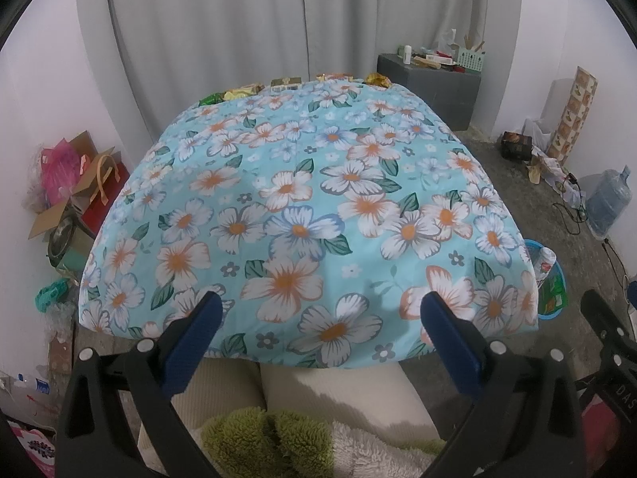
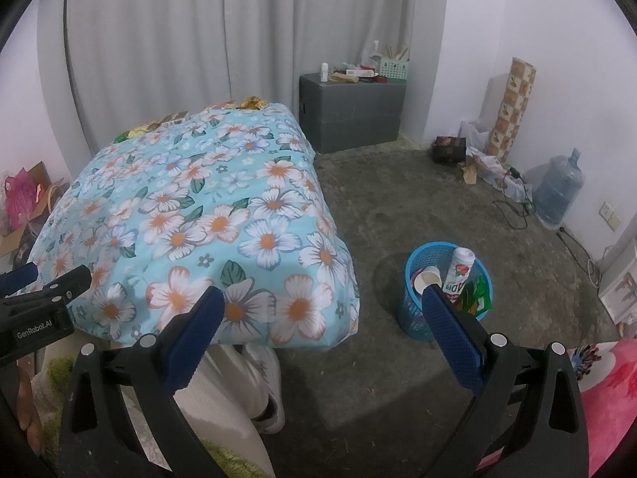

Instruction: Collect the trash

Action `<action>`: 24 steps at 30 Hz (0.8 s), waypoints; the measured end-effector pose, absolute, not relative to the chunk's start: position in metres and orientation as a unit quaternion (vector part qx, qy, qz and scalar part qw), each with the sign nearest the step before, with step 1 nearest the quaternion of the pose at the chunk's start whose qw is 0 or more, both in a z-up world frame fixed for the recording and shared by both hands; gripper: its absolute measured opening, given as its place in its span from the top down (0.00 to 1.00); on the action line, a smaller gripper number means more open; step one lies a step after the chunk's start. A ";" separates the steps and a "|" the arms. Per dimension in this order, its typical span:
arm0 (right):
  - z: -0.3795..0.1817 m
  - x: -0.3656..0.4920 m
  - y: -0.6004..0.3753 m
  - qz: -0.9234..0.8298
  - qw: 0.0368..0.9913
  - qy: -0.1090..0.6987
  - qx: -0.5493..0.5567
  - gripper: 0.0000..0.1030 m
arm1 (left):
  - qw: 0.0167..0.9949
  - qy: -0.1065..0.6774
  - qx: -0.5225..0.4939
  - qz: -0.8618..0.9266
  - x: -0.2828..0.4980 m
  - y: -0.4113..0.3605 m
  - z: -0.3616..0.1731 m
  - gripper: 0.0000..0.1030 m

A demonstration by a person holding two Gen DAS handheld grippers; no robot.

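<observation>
A table under a blue floral cloth point(image 1: 302, 207) point(image 2: 207, 215) fills the middle. Along its far edge lie several wrappers and small boxes: a green wrapper point(image 1: 211, 98), a yellow pack point(image 1: 243, 91), a dark box point(image 1: 286, 82) and a gold wrapper point(image 1: 378, 79) point(image 2: 250, 102). A blue mesh bin point(image 2: 446, 298) point(image 1: 551, 279) stands on the floor right of the table, holding a paper cup point(image 2: 428, 279), a white bottle point(image 2: 460, 273) and a green packet point(image 2: 475, 296). My left gripper point(image 1: 320, 310) is open over the near table edge, empty. My right gripper point(image 2: 320, 304) is open, empty, between table corner and bin.
A grey cabinet point(image 2: 352, 113) with clutter stands at the back. A water jug point(image 2: 559, 193), cables and a patterned roll point(image 2: 513, 109) line the right wall. Boxes and bags point(image 1: 75, 191) pile at the left. The person's legs in light trousers point(image 2: 239, 382) sit under the near edge.
</observation>
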State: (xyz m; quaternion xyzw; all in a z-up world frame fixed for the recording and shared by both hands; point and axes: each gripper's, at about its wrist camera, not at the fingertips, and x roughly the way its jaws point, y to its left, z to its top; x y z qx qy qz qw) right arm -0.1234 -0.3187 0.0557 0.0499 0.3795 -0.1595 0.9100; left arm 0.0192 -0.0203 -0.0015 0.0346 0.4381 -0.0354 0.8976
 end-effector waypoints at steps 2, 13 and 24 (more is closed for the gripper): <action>0.057 -0.122 -0.318 -0.157 0.911 0.378 0.047 0.08 | 0.898 0.438 0.035 -0.036 0.019 -0.020 -0.001 0.05; 0.059 -0.121 -0.316 -0.154 0.912 0.377 0.046 0.08 | 0.898 0.437 0.034 -0.036 0.020 -0.017 0.000 0.05; 0.060 -0.120 -0.315 -0.152 0.912 0.377 0.046 0.08 | 0.898 0.437 0.035 -0.036 0.019 -0.018 0.001 0.05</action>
